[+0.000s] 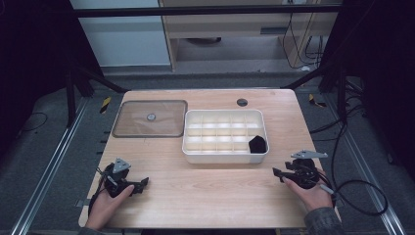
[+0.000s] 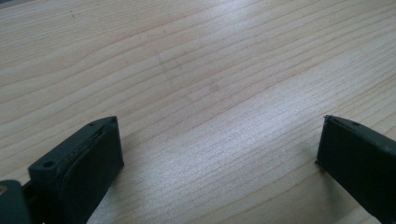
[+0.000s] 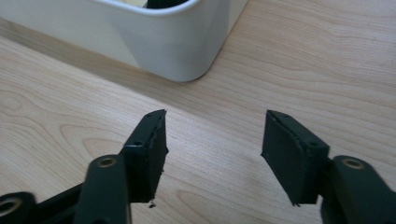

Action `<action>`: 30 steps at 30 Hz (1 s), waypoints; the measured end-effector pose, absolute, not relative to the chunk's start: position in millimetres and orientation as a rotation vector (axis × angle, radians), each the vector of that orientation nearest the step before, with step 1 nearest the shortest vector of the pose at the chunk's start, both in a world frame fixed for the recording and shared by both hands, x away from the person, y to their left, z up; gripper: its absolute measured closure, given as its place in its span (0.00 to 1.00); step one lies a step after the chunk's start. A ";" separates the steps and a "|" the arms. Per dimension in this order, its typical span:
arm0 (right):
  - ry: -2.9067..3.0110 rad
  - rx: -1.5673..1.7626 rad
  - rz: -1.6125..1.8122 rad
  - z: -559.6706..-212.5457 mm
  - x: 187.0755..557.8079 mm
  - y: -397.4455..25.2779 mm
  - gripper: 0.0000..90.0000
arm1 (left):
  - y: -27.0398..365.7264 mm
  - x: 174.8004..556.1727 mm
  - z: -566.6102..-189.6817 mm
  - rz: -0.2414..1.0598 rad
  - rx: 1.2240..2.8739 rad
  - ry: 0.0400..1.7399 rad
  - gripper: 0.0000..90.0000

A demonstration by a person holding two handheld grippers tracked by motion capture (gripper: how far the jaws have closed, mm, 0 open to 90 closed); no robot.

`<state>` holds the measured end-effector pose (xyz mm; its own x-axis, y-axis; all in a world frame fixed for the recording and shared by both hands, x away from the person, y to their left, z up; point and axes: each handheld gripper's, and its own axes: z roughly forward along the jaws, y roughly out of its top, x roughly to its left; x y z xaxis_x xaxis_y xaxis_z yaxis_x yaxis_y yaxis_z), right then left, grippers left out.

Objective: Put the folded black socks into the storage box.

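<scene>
Your left tongs [image 1: 145,182] sit low on the tabletop [image 1: 205,196] near its front left corner, jaws spread wide with nothing between them; the left gripper view shows bare wood grain in the gap [image 2: 219,140]. Your right tongs [image 1: 276,172] rest near the front right edge, jaws also wide apart and empty, pointing inward across the tabletop. In the right gripper view [image 3: 212,135] they face the rounded near corner of the white tray [image 3: 177,42], close to it but not touching.

Between your two hands the front half of the tabletop is open wood. The right hand [image 1: 313,193] is close to the right edge, with a cable looping off past it.

The white tray [image 1: 193,155] stands a little right of centre, divided into a grid of small compartments. A black object [image 1: 257,145] lies in the front right corner compartment, the one nearest your right tongs; what it is cannot be told. The other compartments look bare.

Just left of the tray, almost touching it, a clear lid [image 1: 150,119] with a small round knob lies flat near the back left edge.
</scene>
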<state>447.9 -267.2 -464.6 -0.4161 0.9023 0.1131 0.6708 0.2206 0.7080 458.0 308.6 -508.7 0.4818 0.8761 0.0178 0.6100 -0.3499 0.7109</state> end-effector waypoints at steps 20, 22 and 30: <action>2.179 1.391 0.936 -498.9 449.0 -243.9 0.10 | 308.6 458.0 -508.7 0.532 2.085 1.222 0.00; 2.179 1.398 0.936 -500.1 449.8 -242.9 0.10 | 308.6 458.0 -508.7 0.532 2.085 1.222 0.00; 2.157 1.421 0.923 -504.3 453.9 -240.5 0.10 | 308.6 458.0 -508.7 0.532 2.085 1.222 0.00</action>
